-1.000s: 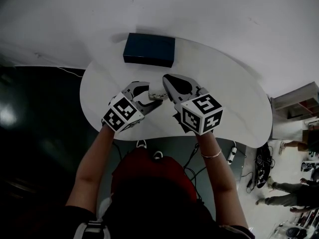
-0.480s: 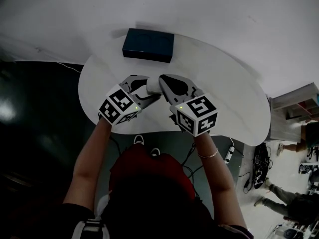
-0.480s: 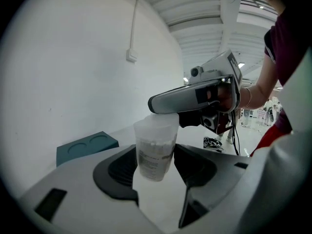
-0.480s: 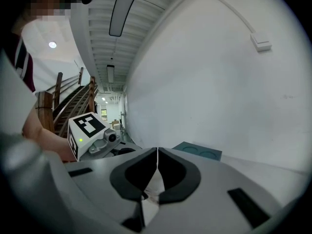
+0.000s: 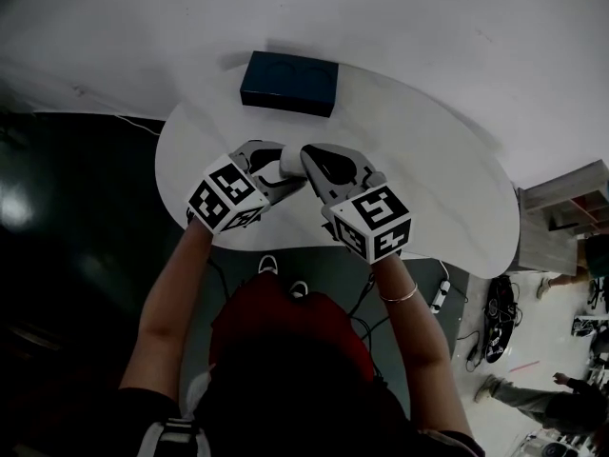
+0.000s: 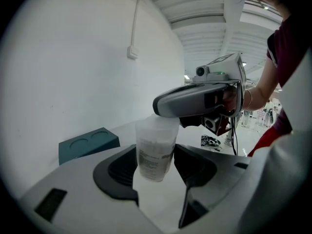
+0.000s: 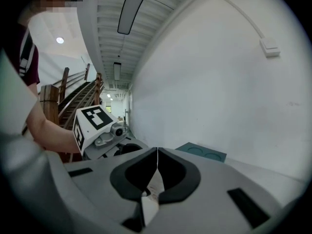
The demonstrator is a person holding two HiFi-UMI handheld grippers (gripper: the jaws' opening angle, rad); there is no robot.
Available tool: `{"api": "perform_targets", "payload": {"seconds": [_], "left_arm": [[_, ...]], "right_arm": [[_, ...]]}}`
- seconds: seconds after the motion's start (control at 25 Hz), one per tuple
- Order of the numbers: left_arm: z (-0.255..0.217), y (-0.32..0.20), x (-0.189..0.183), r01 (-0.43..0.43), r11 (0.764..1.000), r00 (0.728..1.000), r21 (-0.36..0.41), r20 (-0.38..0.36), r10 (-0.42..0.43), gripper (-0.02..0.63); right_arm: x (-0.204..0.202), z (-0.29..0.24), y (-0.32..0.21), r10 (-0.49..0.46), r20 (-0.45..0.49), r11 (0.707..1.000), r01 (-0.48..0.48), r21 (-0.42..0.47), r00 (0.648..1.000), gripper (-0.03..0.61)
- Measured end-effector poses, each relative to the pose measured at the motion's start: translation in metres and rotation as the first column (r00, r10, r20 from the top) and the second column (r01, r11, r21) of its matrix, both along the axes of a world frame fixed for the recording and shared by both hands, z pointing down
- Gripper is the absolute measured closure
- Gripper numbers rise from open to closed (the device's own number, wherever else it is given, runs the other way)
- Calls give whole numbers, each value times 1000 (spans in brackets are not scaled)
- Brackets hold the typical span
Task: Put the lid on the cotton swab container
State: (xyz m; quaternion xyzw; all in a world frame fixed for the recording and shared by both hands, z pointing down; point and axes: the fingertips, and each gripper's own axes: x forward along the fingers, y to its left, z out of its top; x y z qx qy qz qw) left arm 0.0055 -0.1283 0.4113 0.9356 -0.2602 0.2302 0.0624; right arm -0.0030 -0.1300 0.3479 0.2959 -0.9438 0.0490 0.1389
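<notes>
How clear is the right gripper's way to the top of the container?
Likely clear: the right gripper, pinching what looks like the lid, sits right at the rim of the container, held upright in the left gripper, with nothing between them.

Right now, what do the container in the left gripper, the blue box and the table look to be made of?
Container: probably translucent plastic; its wall looks see-through and slightly frosted, with a printed label. Box: dark blue and matte, maybe foam or moulded card; two round recesses on top. Table: smooth white top, likely laminate; can't confirm.
</notes>
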Motion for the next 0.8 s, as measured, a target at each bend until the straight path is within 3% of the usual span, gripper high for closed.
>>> {"api": "perform_targets", "payload": {"seconds": [0.2,0.8], "left_arm": [[-4,-1,-3,15,1000,1000,5,-4,-15,359],[4,-1,-16,19,1000,999,-10,28,-19,360]], "right_arm": [[-7,-4,2,0,-37,1000,1,30,999,563],[-23,7,4,-82,-139,996,84,10,987,563]]}}
